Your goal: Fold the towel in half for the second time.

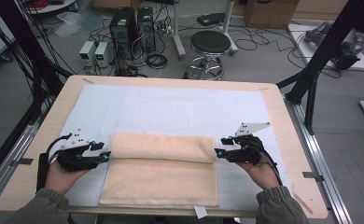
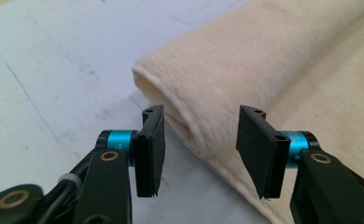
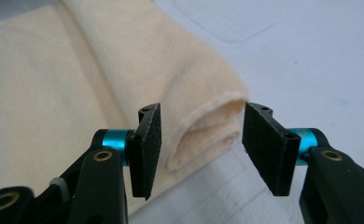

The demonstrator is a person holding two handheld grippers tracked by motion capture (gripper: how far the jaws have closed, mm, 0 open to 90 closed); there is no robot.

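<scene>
Towel (image 1: 164, 168), cream and half rolled, lies on the white mat (image 1: 171, 109) at the table's (image 1: 287, 140) 6 o'clock edge, its roll on the far side. Left gripper (image 1: 106, 155) sits at the roll's 9 o'clock end, right gripper (image 1: 217, 149) at its 3 o'clock end. Both have jaws apart, with pads off the cloth.

Your towel (image 1: 160, 175) lies on the mat (image 1: 171, 109) at the table's (image 1: 283, 121) near edge, its rolled part on the far side, between your left gripper (image 1: 106, 155) and right gripper (image 1: 219, 150).
</scene>
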